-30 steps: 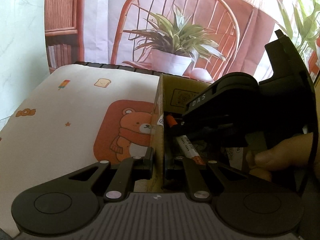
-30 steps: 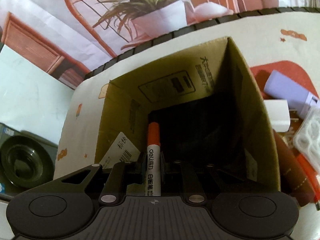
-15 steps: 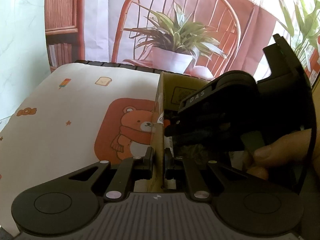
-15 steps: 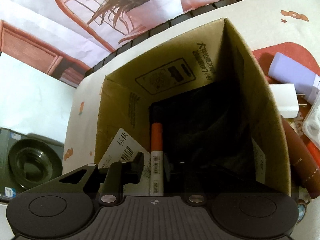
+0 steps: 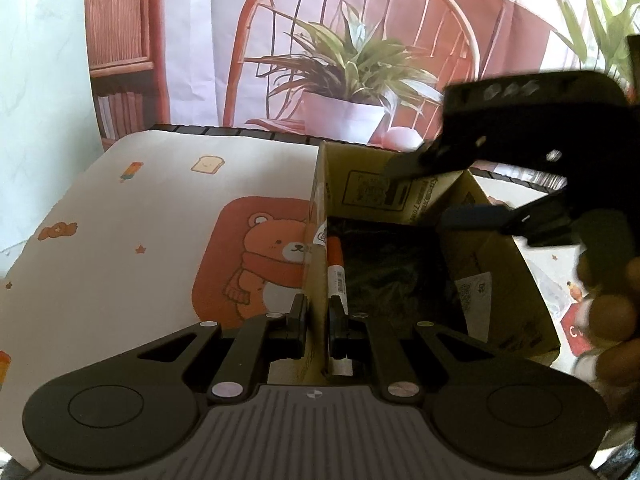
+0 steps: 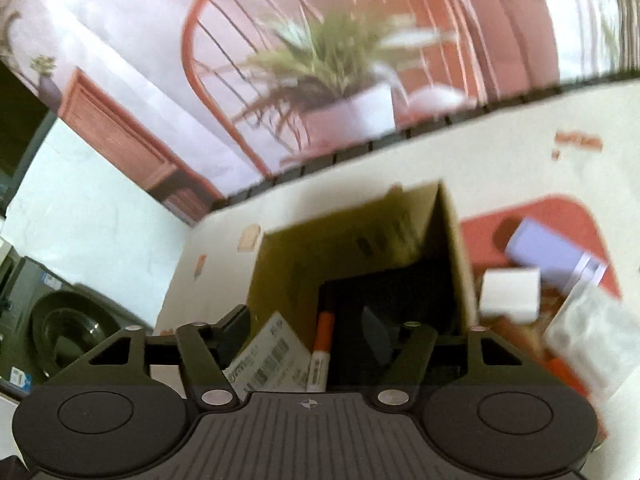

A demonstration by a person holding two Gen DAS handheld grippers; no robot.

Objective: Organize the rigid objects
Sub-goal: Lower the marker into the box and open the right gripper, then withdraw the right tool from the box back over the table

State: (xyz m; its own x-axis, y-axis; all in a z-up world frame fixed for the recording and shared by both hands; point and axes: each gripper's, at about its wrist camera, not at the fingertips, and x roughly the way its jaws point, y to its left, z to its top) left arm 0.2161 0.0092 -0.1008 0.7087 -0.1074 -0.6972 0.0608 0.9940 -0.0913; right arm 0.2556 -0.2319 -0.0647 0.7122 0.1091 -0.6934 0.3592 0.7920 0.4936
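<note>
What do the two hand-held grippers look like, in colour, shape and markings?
Both are matte black plastic. The left gripper has a grey ribbed base with a small crosshair mark, two round raised discs at the sides, and slim link arms joined by silver rivets. The right gripper is built the same way; seen from the side it is a bulky black body. No cables or sleeves show.

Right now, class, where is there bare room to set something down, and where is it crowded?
Free: the cloth left of the box, around the bear print. Crowded: right of the box, by the purple case and white block.
</note>
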